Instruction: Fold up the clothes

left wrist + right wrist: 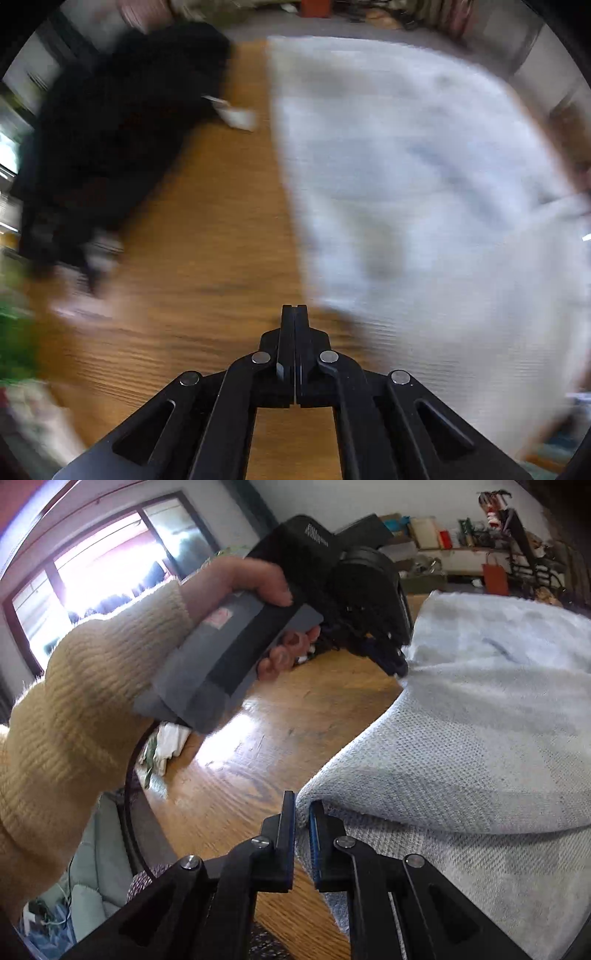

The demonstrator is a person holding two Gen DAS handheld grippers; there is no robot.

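Right gripper is seen nearest, its jaws clamped on a folded edge of the pale knit garment, which is spread over the wooden table. Left gripper is shut at the garment's far edge; whether cloth is actually pinched cannot be told. Both edges are best kept taut and level before the fold is laid.
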